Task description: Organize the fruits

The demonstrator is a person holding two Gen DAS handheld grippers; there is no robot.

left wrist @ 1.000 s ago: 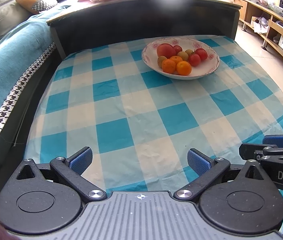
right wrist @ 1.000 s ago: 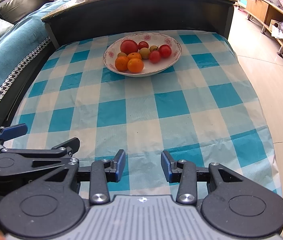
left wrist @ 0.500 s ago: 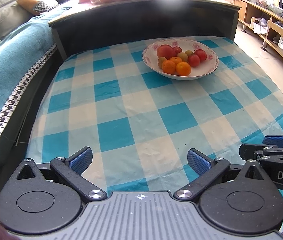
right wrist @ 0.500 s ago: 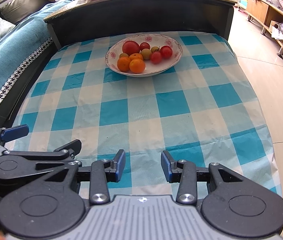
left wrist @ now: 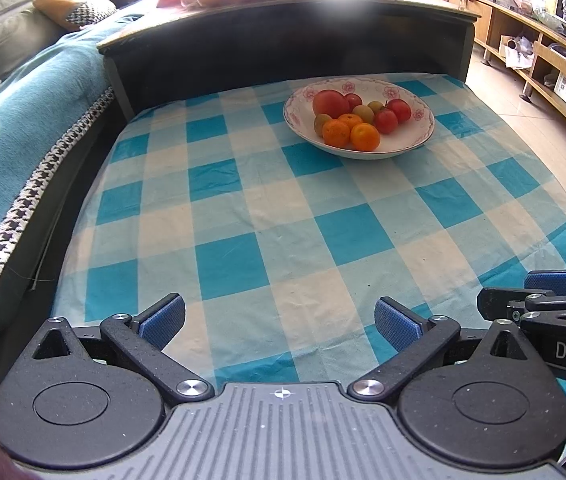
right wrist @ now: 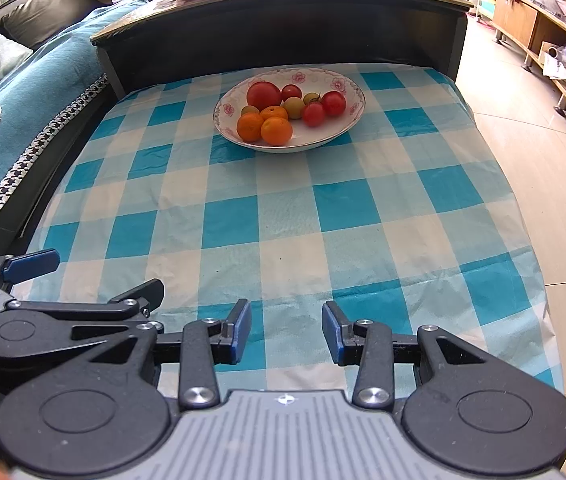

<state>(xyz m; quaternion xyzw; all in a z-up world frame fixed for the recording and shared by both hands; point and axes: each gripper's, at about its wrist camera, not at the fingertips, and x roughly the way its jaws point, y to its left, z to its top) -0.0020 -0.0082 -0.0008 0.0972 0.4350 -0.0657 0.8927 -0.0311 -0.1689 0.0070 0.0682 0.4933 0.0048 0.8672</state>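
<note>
Writing: the letters "DAS" in white show on the side of the right gripper (left wrist: pixel 563 304) where it enters the left wrist view at the right edge; the rest of the word is cut off. No other text can be read.
Sofa (right wrist: pixel 31 76): teal cover with a black-and-white houndstooth border, along the left side of the table.
Tablecloth (right wrist: pixel 283 216): blue-and-white checks, covering the low table top, lightly creased.
Raised shelf (right wrist: pixel 283 4): dark and curved, behind the cloth; more red fruit lies on top, washed out by glare.
Bowl (right wrist: pixel 347 84): white, shallow, pink flowers printed round the rim; it stands on the cloth at the far end, near the shelf, well apart from both grippers.
Fruits (right wrist: pixel 279 114): heaped in the left half of the bowl. One large red tomato at the back, three smaller red ones, three oranges at the front, a few small yellow-green fruits between.
Left gripper (left wrist: pixel 281 320): blue pads spread wide, nothing between them, over the near edge of the cloth.
Right gripper: pads parted by a narrower gap, nothing held, just beside the left one.
</note>
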